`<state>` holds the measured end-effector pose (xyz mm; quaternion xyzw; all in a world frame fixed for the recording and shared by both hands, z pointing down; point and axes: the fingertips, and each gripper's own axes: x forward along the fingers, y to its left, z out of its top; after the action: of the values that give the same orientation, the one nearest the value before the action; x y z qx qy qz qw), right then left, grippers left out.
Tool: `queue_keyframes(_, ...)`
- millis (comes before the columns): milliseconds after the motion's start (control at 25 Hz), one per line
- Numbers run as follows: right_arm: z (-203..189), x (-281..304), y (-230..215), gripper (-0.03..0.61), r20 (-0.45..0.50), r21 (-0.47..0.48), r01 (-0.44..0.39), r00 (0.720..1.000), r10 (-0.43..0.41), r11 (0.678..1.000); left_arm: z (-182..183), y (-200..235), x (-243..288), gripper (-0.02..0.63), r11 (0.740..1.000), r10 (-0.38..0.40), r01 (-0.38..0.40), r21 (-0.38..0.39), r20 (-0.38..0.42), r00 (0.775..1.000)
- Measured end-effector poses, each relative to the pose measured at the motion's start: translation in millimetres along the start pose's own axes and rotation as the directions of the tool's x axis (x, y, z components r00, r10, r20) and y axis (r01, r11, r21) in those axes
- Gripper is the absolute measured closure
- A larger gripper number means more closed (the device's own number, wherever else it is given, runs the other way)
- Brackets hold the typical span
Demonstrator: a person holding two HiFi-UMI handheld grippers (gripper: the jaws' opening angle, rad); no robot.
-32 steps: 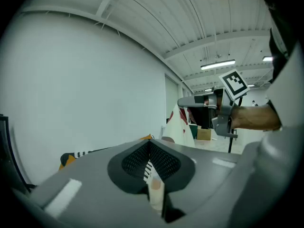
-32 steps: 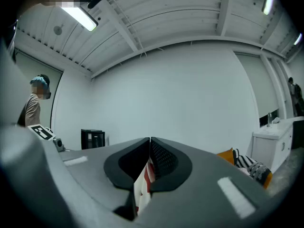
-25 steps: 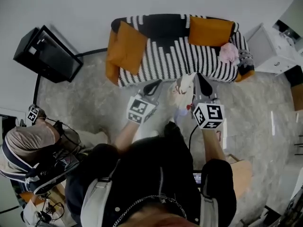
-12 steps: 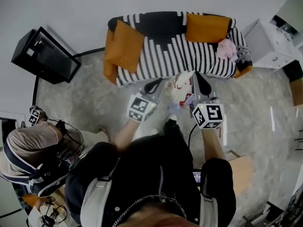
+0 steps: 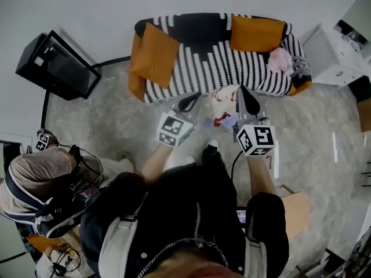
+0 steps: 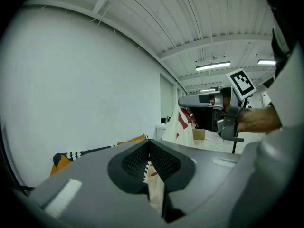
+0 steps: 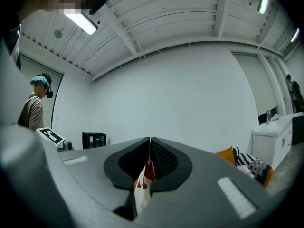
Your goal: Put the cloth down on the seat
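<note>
A cream cloth (image 5: 222,106) with red marks hangs between my two grippers, just in front of the sofa seat (image 5: 223,68). My left gripper (image 5: 189,102) is shut on one edge of the cloth (image 6: 154,186). My right gripper (image 5: 244,97) is shut on the other edge of the cloth (image 7: 141,186). Seen from the left gripper view, the cloth (image 6: 183,127) drapes down from the right gripper (image 6: 190,101). The sofa is black-and-white striped with orange cushions (image 5: 153,55).
A pink bundle (image 5: 280,61) lies on the sofa's right end. A black monitor (image 5: 57,65) stands on the floor at left, a white cabinet (image 5: 333,59) at right. Another person (image 5: 40,184) crouches at lower left. A cardboard box (image 5: 294,210) sits by my right side.
Both grippers have lifted slightly toward the sofa's front edge with the cloth still held between them; the cloth hangs a little closer to the seat.
</note>
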<state>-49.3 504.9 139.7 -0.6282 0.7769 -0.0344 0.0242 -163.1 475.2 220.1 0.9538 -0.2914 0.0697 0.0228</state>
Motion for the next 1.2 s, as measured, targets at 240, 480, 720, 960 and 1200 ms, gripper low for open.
queue_keyframes(240, -10, -1, -5, 0.568, -0.015, 0.005, 0.005, 1.000, -0.005, 1.000, -9, -1, 6, 0.604, 1.000, -0.002, 0.002, -0.008, -0.013, 1.000)
queue_keyframes(480, -12, 5, -17, 0.568, -0.027, 0.016, 0.014, 1.000, -0.013, 1.000, -19, 2, 18, 0.604, 1.000, -0.006, 0.005, -0.024, -0.042, 0.999)
queue_keyframes(720, -15, 18, -33, 0.568, -0.035, 0.020, 0.014, 0.999, -0.014, 1.000, -20, 9, 39, 0.604, 0.999, -0.011, 0.010, -0.032, -0.049, 0.999)
queue_keyframes(960, -14, 44, -58, 0.568, -0.048, 0.024, 0.008, 0.999, -0.007, 1.000, -20, 23, 74, 0.604, 0.999, -0.011, 0.008, -0.046, -0.060, 0.998)
queue_keyframes(1200, -9, 78, -87, 0.568, -0.042, 0.020, -0.018, 0.999, 0.019, 1.000, -11, 43, 111, 0.604, 0.999, 0.016, -0.018, -0.039, -0.053, 0.998)
